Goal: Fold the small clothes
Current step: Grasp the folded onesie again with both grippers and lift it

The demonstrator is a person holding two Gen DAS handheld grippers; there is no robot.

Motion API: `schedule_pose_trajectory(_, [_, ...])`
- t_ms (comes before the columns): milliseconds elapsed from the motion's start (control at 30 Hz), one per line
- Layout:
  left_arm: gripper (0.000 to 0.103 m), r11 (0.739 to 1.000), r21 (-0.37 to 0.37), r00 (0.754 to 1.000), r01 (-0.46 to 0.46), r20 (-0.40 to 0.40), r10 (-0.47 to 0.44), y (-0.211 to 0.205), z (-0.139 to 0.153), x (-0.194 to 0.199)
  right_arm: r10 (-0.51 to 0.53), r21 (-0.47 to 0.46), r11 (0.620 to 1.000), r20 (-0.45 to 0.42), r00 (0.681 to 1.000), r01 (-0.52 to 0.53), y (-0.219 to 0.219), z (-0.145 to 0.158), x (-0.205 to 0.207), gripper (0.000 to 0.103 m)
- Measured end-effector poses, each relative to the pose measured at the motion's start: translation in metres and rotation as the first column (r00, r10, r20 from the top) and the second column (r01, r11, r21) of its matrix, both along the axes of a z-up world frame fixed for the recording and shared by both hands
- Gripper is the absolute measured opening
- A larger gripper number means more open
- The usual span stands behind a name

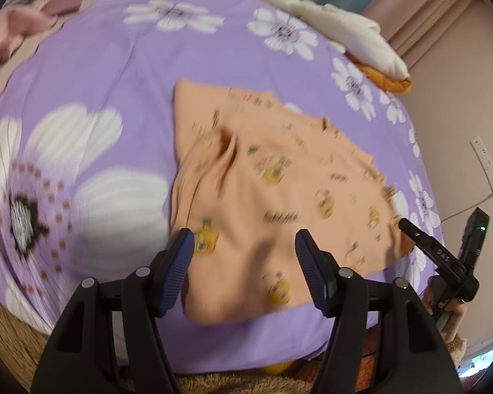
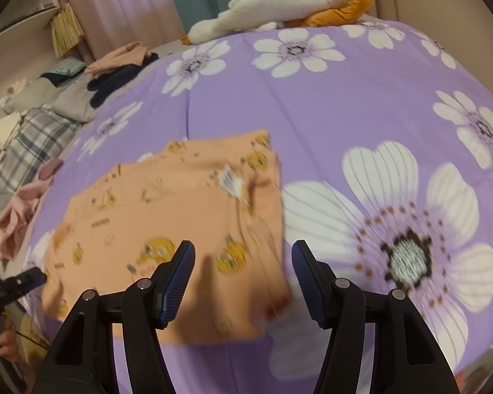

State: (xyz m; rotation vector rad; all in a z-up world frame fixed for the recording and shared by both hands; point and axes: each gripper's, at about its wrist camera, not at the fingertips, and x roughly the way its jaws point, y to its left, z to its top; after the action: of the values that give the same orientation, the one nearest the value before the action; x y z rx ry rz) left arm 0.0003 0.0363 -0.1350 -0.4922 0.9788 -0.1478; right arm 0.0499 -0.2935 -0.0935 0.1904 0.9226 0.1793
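Currently, garment: the peach printed garment [image 1: 272, 177] lies spread on the purple floral bedspread [image 1: 115, 65], straight ahead of and partly beneath both claws; both views are motion-blurred, so fine edges are uncertain.
Left gripper [image 1: 243, 259]: released, jaws wide apart, nothing between them; the cloth's near hem sits just below and ahead of your tips.
Right gripper [image 2: 243, 272]: also released and empty, hovering over the near right part of the cloth; the right-hand edge falls just ahead of its right finger.
Wrinkles: a ridge of bunched fabric [image 1: 226, 144] rises ahead and slightly left of the left claw; a white label [image 2: 231, 180] shows ahead of the right claw, so I judge some edge is turned over there.
Step in hand: likely picking grab points for the first fold.
How to do it well: lower each claw onto a near corner, pinch only the cloth, not the bedspread beneath. Lift both sides evenly, keep the edge taut, and flatten the ridge before creasing.
Risk: the soft bedding may come up with the cloth if you bite deep.
Surroundings: other clothes [image 2: 121, 62] lie far ahead to the left of the right claw, well apart.
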Motion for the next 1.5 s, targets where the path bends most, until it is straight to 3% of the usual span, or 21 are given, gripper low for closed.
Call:
schedule_pose_trajectory(200, [0.060, 1.000, -0.009, 0.999, 0.028, -0.027, -0.029, -0.010, -0.018, 0.004, 0.025, 0.089, 0.996, -0.045, 0.999, -0.021, -0.004, -0.018, -0.008, 0.060])
schedule_pose_trajectory(267, [0.038, 0.999, 0.035, 1.000, 0.012, -0.025, -0.011, -0.012, -0.019, 0.004, 0.024, 0.070, 0.997, -0.037, 0.999, -0.021, -0.001, -0.021, -0.009, 0.044])
schedule_pose_trajectory(300, [0.022, 0.998, 0.059, 1.000, 0.000, -0.024, 0.001, -0.013, -0.018, 0.003, 0.014, 0.052, 0.999, -0.038, 0.999, -0.013, 0.000, -0.022, -0.008, 0.030])
schedule_pose_trajectory(367, [0.017, 0.999, 0.029, 0.999, -0.024, -0.020, 0.025, -0.007, -0.019, -0.001, 0.019, 0.084, 0.996, -0.045, 0.999, -0.016, -0.001, -0.021, -0.008, 0.020])
schedule_pose_trajectory(433, [0.011, 0.998, -0.033, 0.998, -0.062, -0.025, 0.061, 0.001, -0.020, -0.005, 0.018, 0.107, 0.994, -0.028, 0.999, -0.015, -0.003, -0.015, -0.012, 0.018])
schedule_pose_trajectory(500, [0.007, 0.997, -0.047, 0.998, -0.064, -0.019, 0.063, 0.003, -0.017, -0.008, 0.021, 0.104, 0.994, 0.002, 1.000, -0.021, -0.002, -0.006, -0.018, 0.017])
schedule_pose_trajectory(667, [0.005, 0.995, -0.078, 0.996, -0.059, 0.066, 0.064, 0.001, 0.011, -0.029, 0.042, 0.149, 0.988, 0.046, 0.998, -0.048, -0.004, 0.015, -0.040, 0.015])
schedule_pose_trajectory(733, [0.005, 0.995, -0.084, 0.994, -0.052, 0.095, 0.059, -0.002, 0.026, -0.038, 0.048, 0.159, 0.986, 0.061, 0.997, -0.057, -0.007, 0.022, -0.046, 0.007])
schedule_pose_trajectory(867, [0.004, 0.993, -0.115, 0.988, -0.011, 0.149, 0.028, -0.005, 0.050, -0.051, 0.061, 0.184, 0.979, 0.122, 0.991, -0.083, -0.014, 0.041, -0.062, 0.006])
schedule_pose_trajectory(1100, [0.004, 0.995, -0.099, 0.979, 0.002, 0.205, 0.018, -0.010, 0.085, -0.078, 0.059, 0.285, 0.951, 0.207, 0.976, -0.118, -0.032, 0.067, -0.085, 0.006])
schedule_pose_trajectory(1300, [0.004, 0.998, -0.056, 0.967, 0.004, 0.255, 0.010, -0.010, 0.111, -0.105, 0.076, 0.294, 0.942, 0.280, 0.957, -0.161, -0.033, 0.091, -0.104, 0.006])
schedule_pose_trajectory(1500, [0.003, 0.999, -0.040, 0.966, -0.020, 0.257, 0.029, -0.001, 0.113, -0.117, 0.085, 0.295, 0.939, 0.309, 0.947, -0.180, -0.031, 0.098, -0.112, 0.006])
